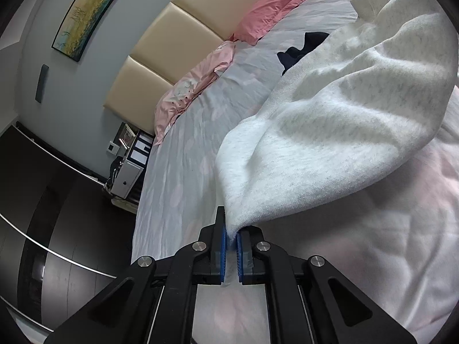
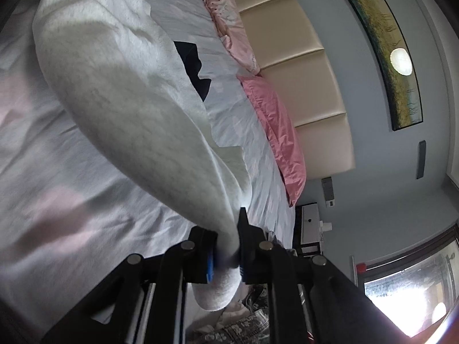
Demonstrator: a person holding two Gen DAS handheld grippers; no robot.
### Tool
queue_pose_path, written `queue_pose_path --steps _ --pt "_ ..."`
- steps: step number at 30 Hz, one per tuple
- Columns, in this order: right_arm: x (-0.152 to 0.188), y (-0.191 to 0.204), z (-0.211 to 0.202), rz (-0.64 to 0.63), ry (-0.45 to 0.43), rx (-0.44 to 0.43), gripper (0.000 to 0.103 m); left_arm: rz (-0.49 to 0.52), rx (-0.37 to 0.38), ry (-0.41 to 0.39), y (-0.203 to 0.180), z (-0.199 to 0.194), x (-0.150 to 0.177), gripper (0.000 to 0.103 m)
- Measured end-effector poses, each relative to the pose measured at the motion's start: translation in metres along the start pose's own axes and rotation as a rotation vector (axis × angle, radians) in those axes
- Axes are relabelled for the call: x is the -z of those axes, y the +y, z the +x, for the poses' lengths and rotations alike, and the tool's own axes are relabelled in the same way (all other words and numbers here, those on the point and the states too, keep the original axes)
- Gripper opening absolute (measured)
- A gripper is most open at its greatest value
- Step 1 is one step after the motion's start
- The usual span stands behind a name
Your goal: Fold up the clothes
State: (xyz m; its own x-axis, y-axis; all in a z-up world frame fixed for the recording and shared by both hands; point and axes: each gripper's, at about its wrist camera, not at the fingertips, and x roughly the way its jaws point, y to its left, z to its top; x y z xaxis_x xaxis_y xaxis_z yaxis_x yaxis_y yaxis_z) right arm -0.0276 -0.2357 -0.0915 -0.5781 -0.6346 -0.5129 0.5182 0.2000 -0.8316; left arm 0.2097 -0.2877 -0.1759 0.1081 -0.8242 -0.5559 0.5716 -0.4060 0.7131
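Note:
A white fleecy sweatshirt (image 1: 338, 120) hangs lifted above the bed, stretched between both grippers. My left gripper (image 1: 231, 236) is shut on one corner of its hem, the cloth pinched between the blue pads (image 1: 223, 246). In the right wrist view the same sweatshirt (image 2: 134, 109) runs down into my right gripper (image 2: 226, 253), which is shut on a thick bunch of the fabric; a rounded fold of it bulges out below the jaws. A dark garment (image 1: 301, 48) lies flat on the bed behind the sweatshirt, partly hidden by it, and appears again as the dark garment (image 2: 195, 66).
The bed has a pale sheet (image 1: 183, 166) with faint pink patches, pink pillows (image 1: 275, 8) and a beige padded headboard (image 1: 178, 43). A nightstand (image 1: 129, 172) stands beside the bed. A patterned garment (image 2: 243, 326) lies at the near edge. A bright window (image 2: 416, 281) is low right.

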Motion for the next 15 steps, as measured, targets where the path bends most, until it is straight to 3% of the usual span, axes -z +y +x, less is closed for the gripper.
queue_pose_path --steps 4,15 --pt "0.013 0.008 -0.018 -0.022 0.034 -0.074 0.012 0.07 0.038 0.038 -0.01 -0.017 0.016 0.006" --pt "0.037 0.064 -0.004 -0.152 0.179 -0.273 0.016 0.253 0.132 0.204 -0.061 0.016 0.04 0.01"
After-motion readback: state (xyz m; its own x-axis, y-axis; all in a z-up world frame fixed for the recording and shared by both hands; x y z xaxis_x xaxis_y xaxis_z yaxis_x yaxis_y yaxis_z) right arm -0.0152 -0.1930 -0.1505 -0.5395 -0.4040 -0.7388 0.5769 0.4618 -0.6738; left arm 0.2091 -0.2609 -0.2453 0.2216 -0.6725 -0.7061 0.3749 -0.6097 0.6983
